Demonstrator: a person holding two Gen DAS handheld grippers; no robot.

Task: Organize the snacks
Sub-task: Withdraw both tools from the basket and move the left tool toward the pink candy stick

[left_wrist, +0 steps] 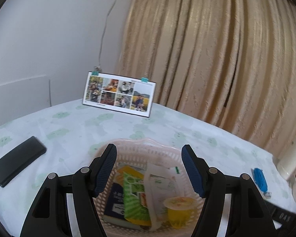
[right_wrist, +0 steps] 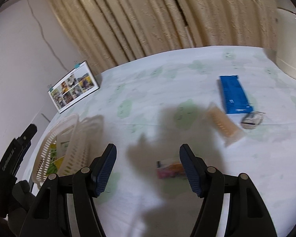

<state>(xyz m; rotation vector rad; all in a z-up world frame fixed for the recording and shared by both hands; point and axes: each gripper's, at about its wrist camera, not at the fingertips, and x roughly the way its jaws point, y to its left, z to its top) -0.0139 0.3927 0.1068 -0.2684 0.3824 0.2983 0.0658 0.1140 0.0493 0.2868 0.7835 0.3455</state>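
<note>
A: Left wrist view: the left gripper (left_wrist: 149,168) hangs over the pink basket (left_wrist: 159,152), fingers spread wide with nothing between them.

B: What lies in the basket?

A: A green packet (left_wrist: 135,194), a dark box (left_wrist: 115,200) beside it, a white packet (left_wrist: 160,185) and a yellow cup (left_wrist: 177,210) with a sealed lid. They lean against one another.

B: And around it?

A: A black phone (left_wrist: 18,161) lies flat on the tablecloth (left_wrist: 73,128) to the left, well apart. A photo card (left_wrist: 119,93) stands at the far edge before the curtain (left_wrist: 207,49).

B: The right side?

A: The right gripper (right_wrist: 148,169) is also spread apart and empty, above the cloth. Just beyond its right finger lies a small pink and orange packet (right_wrist: 168,169), blurred. Farther off are a tan wafer packet (right_wrist: 224,123), a blue packet (right_wrist: 234,94) and a small clear wrapper (right_wrist: 252,119), close together. The basket shows at the left in this view, snacks inside.
</note>
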